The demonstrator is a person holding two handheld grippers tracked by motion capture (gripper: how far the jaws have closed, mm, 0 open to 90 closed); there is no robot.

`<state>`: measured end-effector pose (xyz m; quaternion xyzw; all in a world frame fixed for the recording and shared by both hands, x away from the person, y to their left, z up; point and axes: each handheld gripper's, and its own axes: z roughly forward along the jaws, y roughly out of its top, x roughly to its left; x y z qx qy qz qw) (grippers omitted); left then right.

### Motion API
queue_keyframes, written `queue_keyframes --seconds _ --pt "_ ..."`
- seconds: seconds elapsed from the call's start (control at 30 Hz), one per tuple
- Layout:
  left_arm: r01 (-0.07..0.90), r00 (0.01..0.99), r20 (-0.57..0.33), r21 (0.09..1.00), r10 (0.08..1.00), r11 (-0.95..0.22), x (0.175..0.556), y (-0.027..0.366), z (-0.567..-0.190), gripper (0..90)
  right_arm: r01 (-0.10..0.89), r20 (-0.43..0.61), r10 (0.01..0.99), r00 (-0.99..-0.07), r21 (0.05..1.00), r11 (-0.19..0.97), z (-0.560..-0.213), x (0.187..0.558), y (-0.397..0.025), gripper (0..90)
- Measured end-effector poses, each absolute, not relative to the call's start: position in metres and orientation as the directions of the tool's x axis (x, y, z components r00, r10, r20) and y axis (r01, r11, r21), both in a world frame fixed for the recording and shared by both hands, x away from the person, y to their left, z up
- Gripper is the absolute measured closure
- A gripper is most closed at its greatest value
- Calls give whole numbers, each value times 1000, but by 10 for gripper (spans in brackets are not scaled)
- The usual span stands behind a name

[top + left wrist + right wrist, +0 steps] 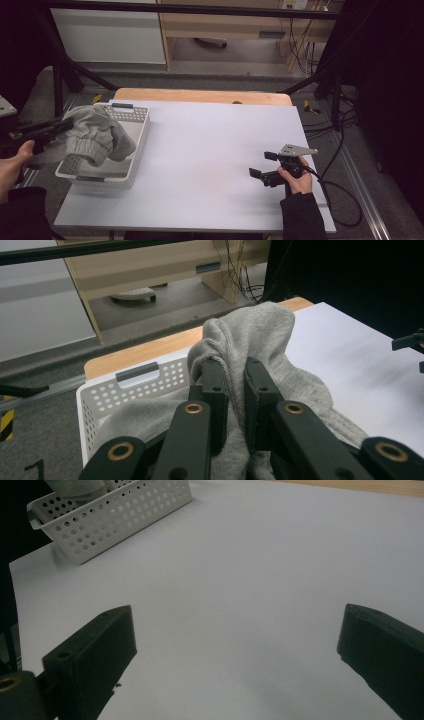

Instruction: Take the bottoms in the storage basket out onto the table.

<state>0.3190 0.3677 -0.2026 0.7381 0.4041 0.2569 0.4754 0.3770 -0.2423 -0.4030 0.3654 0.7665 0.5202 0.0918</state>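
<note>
A grey sweatshirt-like garment [95,134] hangs partly out of a white perforated basket [134,150] at the table's left. My left gripper [65,123] is shut on a fold of the grey garment [250,335], lifting it above the basket [100,395]; the cloth runs between the two black jaws. At the right of the white table my right gripper [264,164] rests low, open, with nothing between its jaws. Its view shows the bare white table [260,580] and the basket [115,515] far off at top left.
The white sheet [215,150] covers a wooden table whose far edge [200,95] shows. A black cable [340,200] trails off the right side. Black frame legs and a wooden cabinet [225,25] stand beyond the table.
</note>
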Motion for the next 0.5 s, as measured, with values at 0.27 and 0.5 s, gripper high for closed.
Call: queue_keyframes --seconds 0.27,0.5 --pt "340 551 -6 915 834 -219 319 364 -198 819 462 237 655 -718 865 193 -403 377 -243 28" --pt "329 564 -7 919 825 -217 318 359 -195 819 462 237 655 -717 866 193 -403 377 -243 28"
